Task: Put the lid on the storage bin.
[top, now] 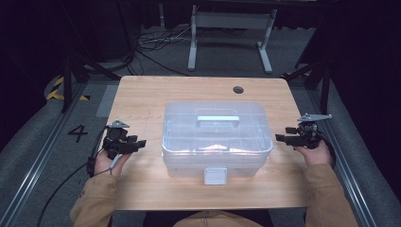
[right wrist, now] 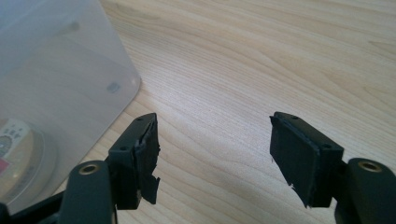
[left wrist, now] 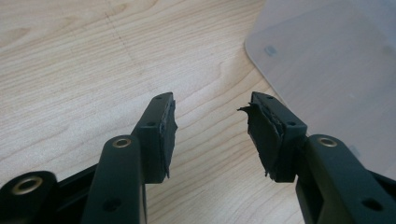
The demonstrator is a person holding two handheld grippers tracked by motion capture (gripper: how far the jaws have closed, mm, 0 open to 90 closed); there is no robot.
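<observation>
on the wooden table: one clear plastic box, two grippers flanking it.
one lidded box with one handle on top and one front latch, centred on the table. left gripper sits just off its left side, right gripper just off its right, neither touching it. both have jaws spread apart with only bare wood between them; box corner shows beside each in the gripper views.

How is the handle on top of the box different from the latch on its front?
The handle lies flat on the lid, long and thin; the latch hangs down the front wall, short and squarish. The handle sits mid-lid, the latch at the near edge. Both look pale grey.
</observation>
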